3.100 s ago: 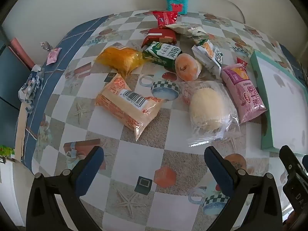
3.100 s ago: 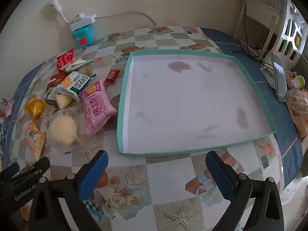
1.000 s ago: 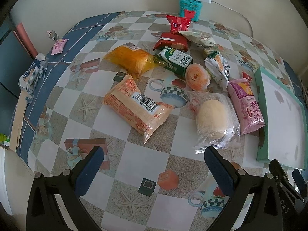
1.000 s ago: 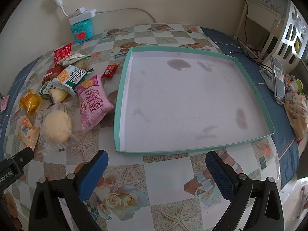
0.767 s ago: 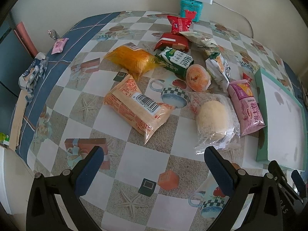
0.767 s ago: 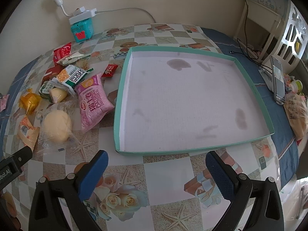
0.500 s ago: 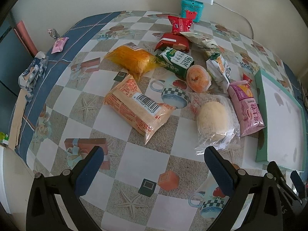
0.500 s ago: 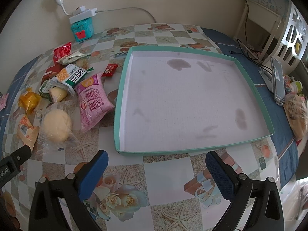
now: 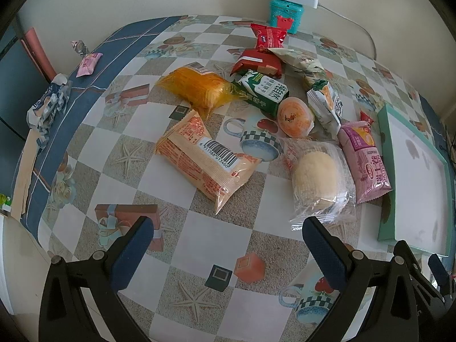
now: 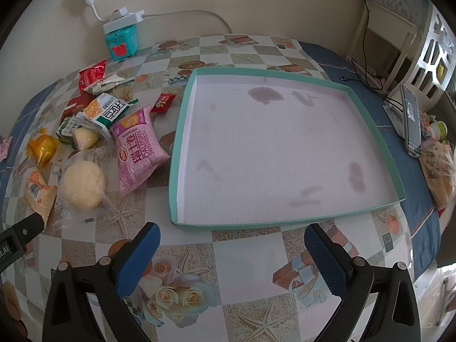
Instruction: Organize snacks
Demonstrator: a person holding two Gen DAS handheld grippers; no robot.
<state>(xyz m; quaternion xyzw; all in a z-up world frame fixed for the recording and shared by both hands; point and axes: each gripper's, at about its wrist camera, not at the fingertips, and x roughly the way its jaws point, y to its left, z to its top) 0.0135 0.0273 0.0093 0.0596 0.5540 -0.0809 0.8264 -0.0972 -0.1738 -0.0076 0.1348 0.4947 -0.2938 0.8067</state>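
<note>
Left tongs [image 9: 225,245]: blue-padded fingers spread wide apart, nothing between them, held above the near part of the desk [image 9: 188,236], which wears a checkered cloth printed with starfish and cups.

Right tongs [image 10: 230,245]: fingers likewise wide apart and holding nothing, above the near edge of the desk, just short of the tray.

Snacks, all loose on the desk to the left of the tray, none inside it:
- Orange barcode packet [image 9: 203,156], lying just beyond the left tongs, left of centre.
- Clear-wrapped pale bun [image 9: 317,179], right of the barcode packet, its near seam just beyond the right finger of the left tongs.
- Pink Swiss-roll packet [image 10: 139,149], between the bun and the tray, close against the tray's left wall.
- Round orange cake [image 9: 295,116], farther back, touching the green-and-white packet [image 9: 263,92].
- Yellow-orange packet [image 9: 201,89], far left of the pile.
- Green-and-orange biscuit packet [image 10: 107,112], above the pink packet.
- Two red packets [image 9: 263,48] and a small red candy [image 10: 162,102], at the far side.

Tray [image 10: 370,114]: shallow, teal-rimmed, white stained floor, on the right half of the desk.

Other: teal tin [image 10: 122,41] with a white power strip on top, against the far wall; phone [image 10: 411,119] propped at far right.
</note>
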